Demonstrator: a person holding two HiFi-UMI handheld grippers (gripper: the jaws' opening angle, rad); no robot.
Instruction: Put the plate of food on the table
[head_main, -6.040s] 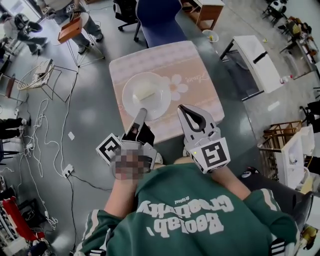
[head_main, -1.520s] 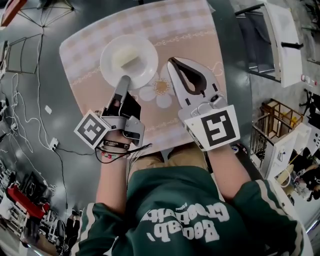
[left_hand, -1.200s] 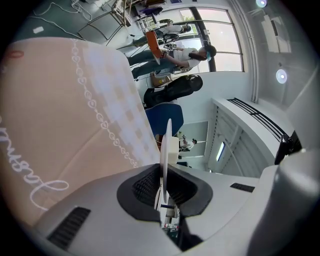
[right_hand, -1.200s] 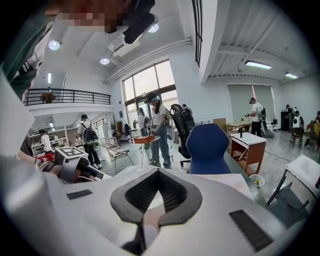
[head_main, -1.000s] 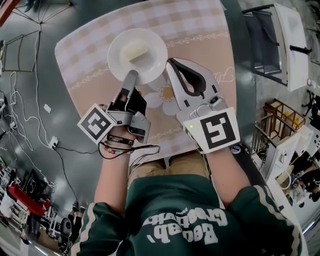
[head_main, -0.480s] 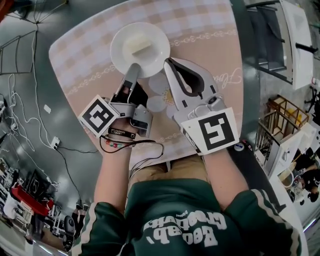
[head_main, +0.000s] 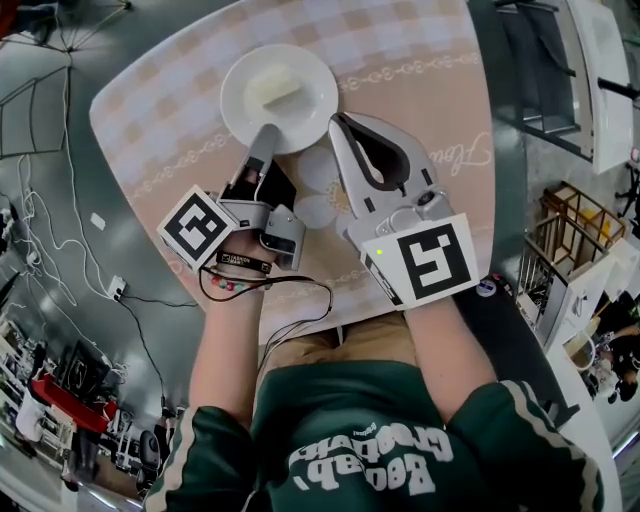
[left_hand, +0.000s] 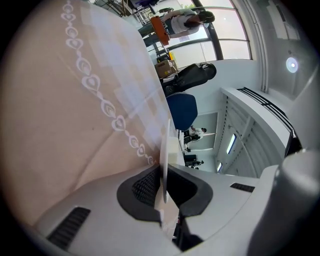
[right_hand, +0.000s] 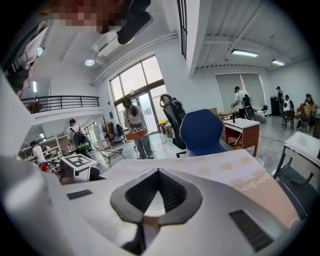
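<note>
A white plate (head_main: 280, 95) with a pale slab of food (head_main: 277, 92) on it lies over the pink checked table (head_main: 420, 60), far of middle. My left gripper (head_main: 267, 135) is shut on its near rim. In the left gripper view the plate (left_hand: 164, 160) shows edge-on between the jaws of that gripper (left_hand: 163, 175), close to the cloth (left_hand: 65, 110); I cannot tell whether it rests on it. My right gripper (head_main: 338, 122) hovers just right of the plate, shut and empty, its tips meeting in the right gripper view (right_hand: 158, 171).
A white side table (head_main: 590, 70) and a wooden rack (head_main: 575, 230) stand right of the table. Cables (head_main: 40, 230) trail on the grey floor at left. A blue chair (right_hand: 202, 132) stands beyond the far edge, with people (right_hand: 135, 127) farther off.
The plate, still gripped by my left gripper, has moved farther in over the table. My right gripper has kept beside it, shut.
</note>
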